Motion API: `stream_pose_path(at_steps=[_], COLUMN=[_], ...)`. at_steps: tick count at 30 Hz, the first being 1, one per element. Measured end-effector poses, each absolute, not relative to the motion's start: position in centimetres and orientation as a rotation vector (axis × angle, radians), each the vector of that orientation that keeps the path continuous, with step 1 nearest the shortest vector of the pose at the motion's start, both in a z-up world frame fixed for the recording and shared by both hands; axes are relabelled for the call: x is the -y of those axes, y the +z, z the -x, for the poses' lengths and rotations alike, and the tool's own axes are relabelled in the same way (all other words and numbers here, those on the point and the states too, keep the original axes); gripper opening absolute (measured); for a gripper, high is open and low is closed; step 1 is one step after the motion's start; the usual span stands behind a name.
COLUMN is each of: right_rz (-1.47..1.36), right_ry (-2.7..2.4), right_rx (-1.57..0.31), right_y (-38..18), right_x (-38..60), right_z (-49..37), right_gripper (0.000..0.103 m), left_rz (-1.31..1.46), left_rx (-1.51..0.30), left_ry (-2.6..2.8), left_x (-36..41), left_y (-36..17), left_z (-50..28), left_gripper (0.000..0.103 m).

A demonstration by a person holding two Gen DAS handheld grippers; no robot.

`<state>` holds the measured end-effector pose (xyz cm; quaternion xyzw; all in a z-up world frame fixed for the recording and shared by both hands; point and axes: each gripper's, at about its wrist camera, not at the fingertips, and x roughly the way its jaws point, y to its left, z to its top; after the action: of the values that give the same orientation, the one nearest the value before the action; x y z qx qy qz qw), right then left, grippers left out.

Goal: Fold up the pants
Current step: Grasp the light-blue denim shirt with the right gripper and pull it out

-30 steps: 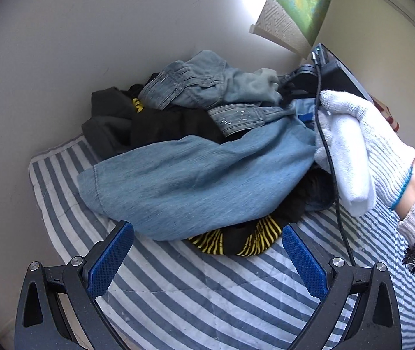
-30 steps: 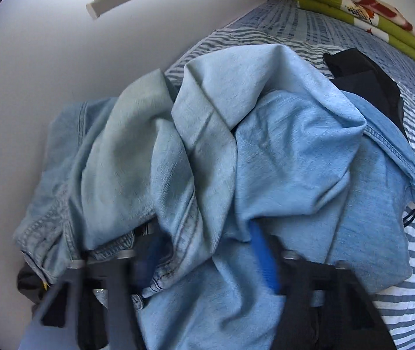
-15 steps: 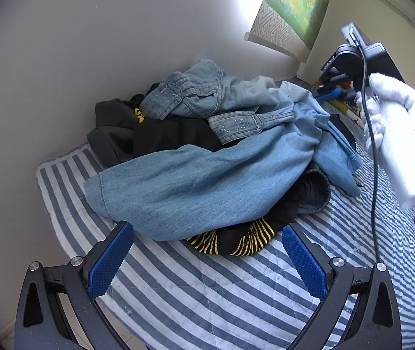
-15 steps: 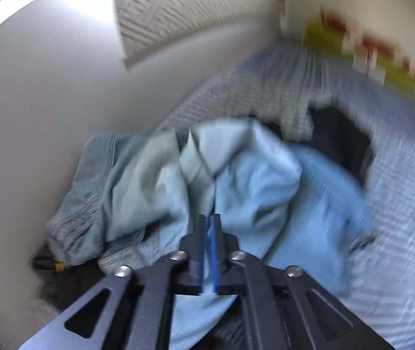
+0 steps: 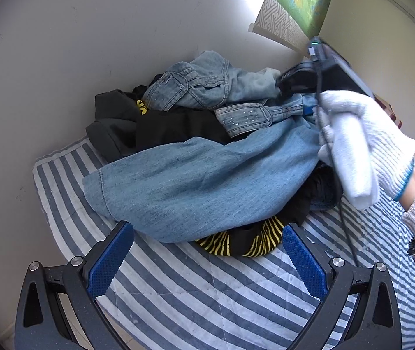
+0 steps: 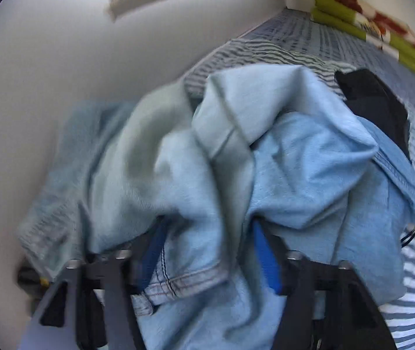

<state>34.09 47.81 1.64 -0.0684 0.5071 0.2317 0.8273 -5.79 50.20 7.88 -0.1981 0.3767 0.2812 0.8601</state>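
1. A heap of trousers sits on a blue-and-white striped bedspread (image 5: 207, 297), pushed up against a pale wall (image 5: 91, 43). On top lies a pair of light blue jeans (image 5: 201, 186), one leg stretched long across the front of the pile; in the left wrist view its long axis runs from the hem at lower left up toward the gloved hand (image 5: 365, 145) at upper right.

2. The left gripper (image 5: 207, 262) hovers short of the pile, its blue-padded fingers (image 5: 111, 259) spread wide with nothing between them.

3. The right gripper (image 6: 210, 250) is buried in the jeans (image 6: 309, 175). A fold of denim with a stitched seam lies between its fingers (image 6: 265, 259), and the jaws have just been opening; the cloth hides the pad faces, and the picture is blurred, so whether they press on it cannot be told.

4. Only the left wrist view shows the rest of the heap: a second, faded pair of jeans (image 5: 204, 84) on top at the back, dark garments (image 5: 120, 125) beneath, and a black item with yellow stripes (image 5: 242, 242) poking out at the front edge. It also shows the white knitted glove and a wall hanging (image 5: 295, 3).

5. Only the right wrist view shows the far end of the bed, where a folded green blanket with a red pattern (image 6: 370, 32) lies well apart from the pile.
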Motion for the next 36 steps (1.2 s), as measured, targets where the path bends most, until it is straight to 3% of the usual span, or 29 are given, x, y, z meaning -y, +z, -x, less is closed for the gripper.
stream_pose_path(at_steps=[3, 9, 19, 27, 31, 36], right_rz=[0.2, 0.138, 0.172, 0.097, 0.058, 0.049], right_ry=[0.481, 0.532, 0.598, 0.549, 0.458, 0.254], right_rx=[-1.083, -0.999, -0.737, -0.674, -0.714, -0.806], right_y=[0.7, 4.8, 15.9, 21.6, 21.6, 17.7], right_x=[-48.5, -46.5, -41.4, -27.2, -18.3, -6.7], right_z=[-33.8, -32.4, -25.5, -17.4, -14.7, -12.6], right_gripper=[0.016, 0.008, 0.007, 0.007, 0.007, 0.007], left_rz=[0.423, 0.421, 0.4, 0.346, 0.315, 0.278], left_rx=[-0.802, -0.796, -0.744, -0.692, -0.688, -0.691], left_ry=[0.59, 0.583, 0.623, 0.616, 0.574, 0.455], left_x=[-50.6, -50.7, -50.1, -47.2, -44.9, -40.7], left_y=[7.4, 7.6, 10.9, 14.9, 16.2, 17.1], left_z=[5.6, 5.5, 7.7, 10.3, 10.5, 9.4], left_gripper=[0.103, 0.103, 0.103, 0.103, 0.103, 0.103])
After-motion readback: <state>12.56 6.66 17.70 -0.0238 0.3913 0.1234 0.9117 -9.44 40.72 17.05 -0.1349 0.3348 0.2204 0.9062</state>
